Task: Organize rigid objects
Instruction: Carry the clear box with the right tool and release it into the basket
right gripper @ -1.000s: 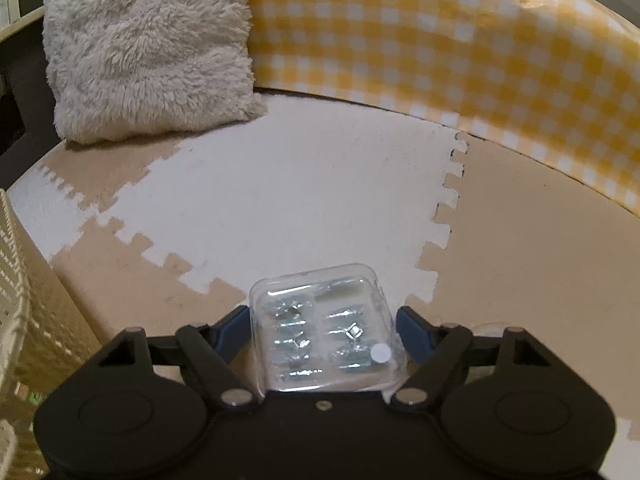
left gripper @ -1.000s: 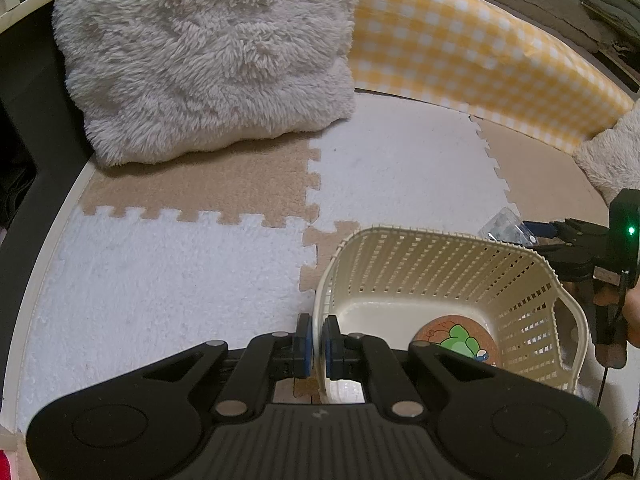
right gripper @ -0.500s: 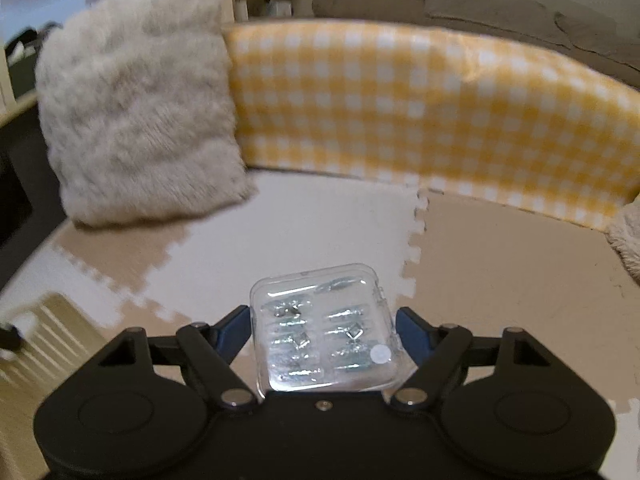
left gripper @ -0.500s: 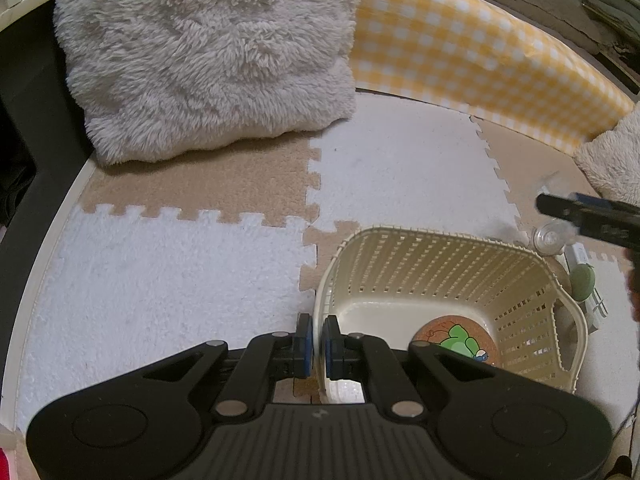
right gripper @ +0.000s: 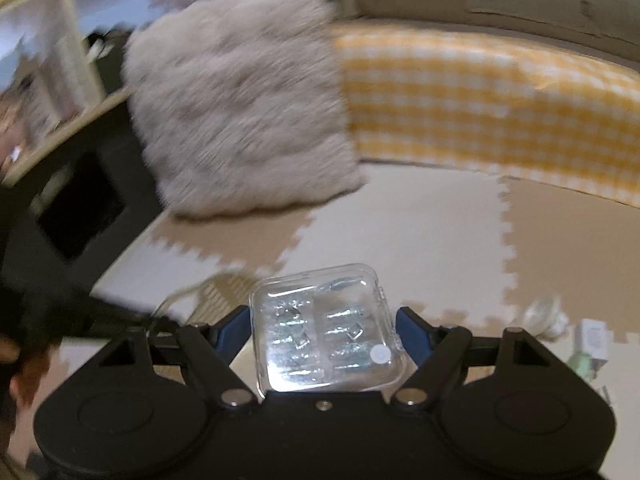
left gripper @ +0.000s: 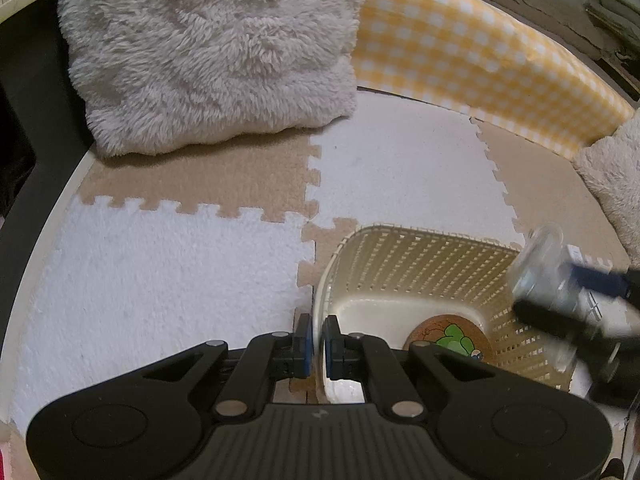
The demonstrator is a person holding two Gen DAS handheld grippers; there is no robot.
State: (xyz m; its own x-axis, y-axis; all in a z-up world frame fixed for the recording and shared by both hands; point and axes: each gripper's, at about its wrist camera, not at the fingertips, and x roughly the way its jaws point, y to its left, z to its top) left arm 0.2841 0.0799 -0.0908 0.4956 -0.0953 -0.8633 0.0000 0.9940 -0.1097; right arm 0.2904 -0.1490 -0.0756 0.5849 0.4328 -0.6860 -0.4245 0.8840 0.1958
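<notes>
A cream slatted basket [left gripper: 424, 252] stands on the foam mat, and my left gripper [left gripper: 316, 338] is shut on its near rim. A round cork coaster with a green picture [left gripper: 450, 338] lies on the basket floor. My right gripper [right gripper: 325, 322] is shut on a clear square plastic case [right gripper: 326, 330] with small metal parts inside. In the left wrist view that case [left gripper: 538, 266] hangs blurred above the basket's right wall, with the right gripper [left gripper: 556, 296] behind it. The basket [right gripper: 218, 292] shows only as a blur just beyond the case in the right wrist view.
A fluffy grey cushion [left gripper: 208, 52] leans at the back left, against a yellow checked bolster [left gripper: 472, 56]. A second fluffy cushion [left gripper: 612, 176] sits at far right. On the mat to the right lie a clear round object [right gripper: 542, 314], a white plug [right gripper: 592, 338] and a pale green item [right gripper: 580, 362].
My right gripper has risen and swung left with the clear case, from the mat beside the basket to above its right wall. The left gripper has stayed on the rim.
</notes>
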